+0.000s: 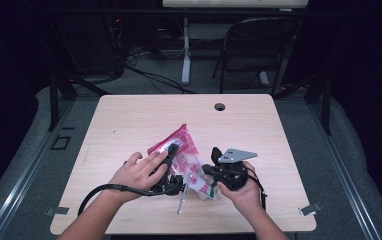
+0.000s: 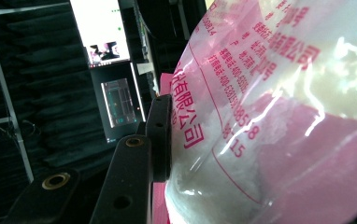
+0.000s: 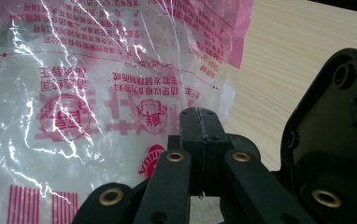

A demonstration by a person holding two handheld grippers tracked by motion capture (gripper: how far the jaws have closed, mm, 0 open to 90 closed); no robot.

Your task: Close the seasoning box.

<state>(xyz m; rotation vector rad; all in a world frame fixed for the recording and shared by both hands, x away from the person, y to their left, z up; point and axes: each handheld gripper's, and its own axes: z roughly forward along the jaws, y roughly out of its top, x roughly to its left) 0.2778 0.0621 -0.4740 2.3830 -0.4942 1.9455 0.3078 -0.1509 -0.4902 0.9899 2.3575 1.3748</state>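
A plastic bag [image 1: 181, 150], pink and clear with red print and white grains inside, is held up over the wooden table [image 1: 129, 120], near its front edge. My left gripper [image 1: 175, 154] grips it from the left. In the left gripper view one black finger [image 2: 160, 140] presses into the bag [image 2: 284, 116], and the other finger is hidden behind it. My right gripper [image 1: 206, 169] meets the bag's lower right corner. In the right gripper view its jaws [image 3: 199, 119] stand tight together at the clear edge of the bag [image 3: 97, 84].
A thin metal rod [image 1: 181, 202] lies on the table just below the bag. A round cable hole [image 1: 220, 106] sits near the far edge. Beyond the table stand a dark folding chair [image 1: 259, 45] and a desk leg [image 1: 185, 50].
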